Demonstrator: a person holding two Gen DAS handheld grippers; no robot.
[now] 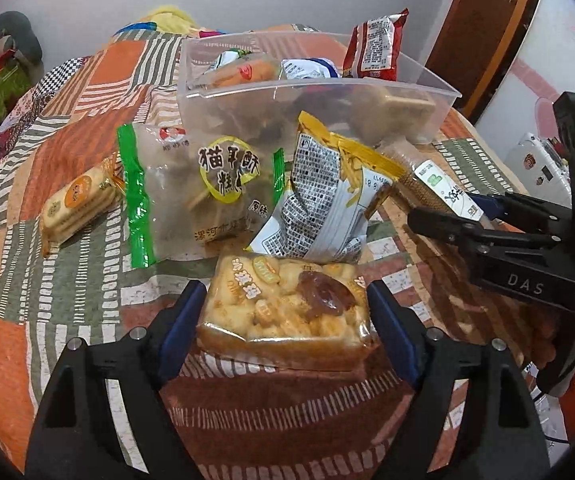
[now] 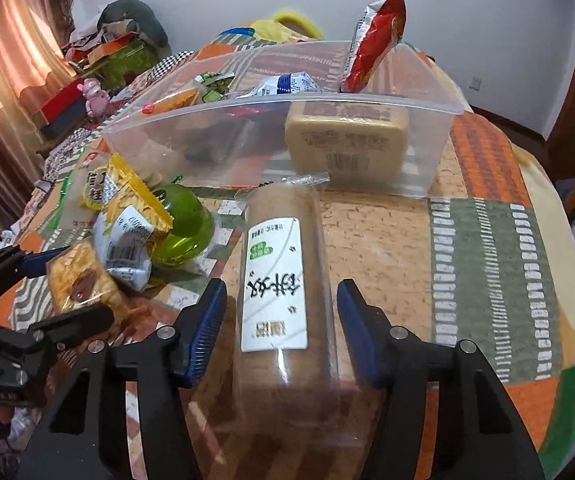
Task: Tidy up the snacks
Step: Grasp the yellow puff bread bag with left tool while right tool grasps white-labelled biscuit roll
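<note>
My left gripper (image 1: 283, 320) is open, its blue pads on either side of a clear pack of puffed rice snack (image 1: 283, 316) lying on the patchwork cloth. My right gripper (image 2: 281, 320) is open around a long clear cracker sleeve with a white label (image 2: 279, 284); the pads do not touch it. The right gripper also shows in the left wrist view (image 1: 439, 216). A clear plastic bin (image 1: 315, 92), also in the right wrist view (image 2: 287, 104), stands behind and holds several snacks, a red bag (image 1: 375, 46) upright in it.
On the cloth lie a yellow-and-white chip bag (image 1: 323, 200), a green-edged clear biscuit bag (image 1: 203, 188) and a small cracker pack (image 1: 79, 200). A green jelly cup (image 2: 181, 228) sits left of the sleeve. Clutter lies at the far left; the cloth drops off at right.
</note>
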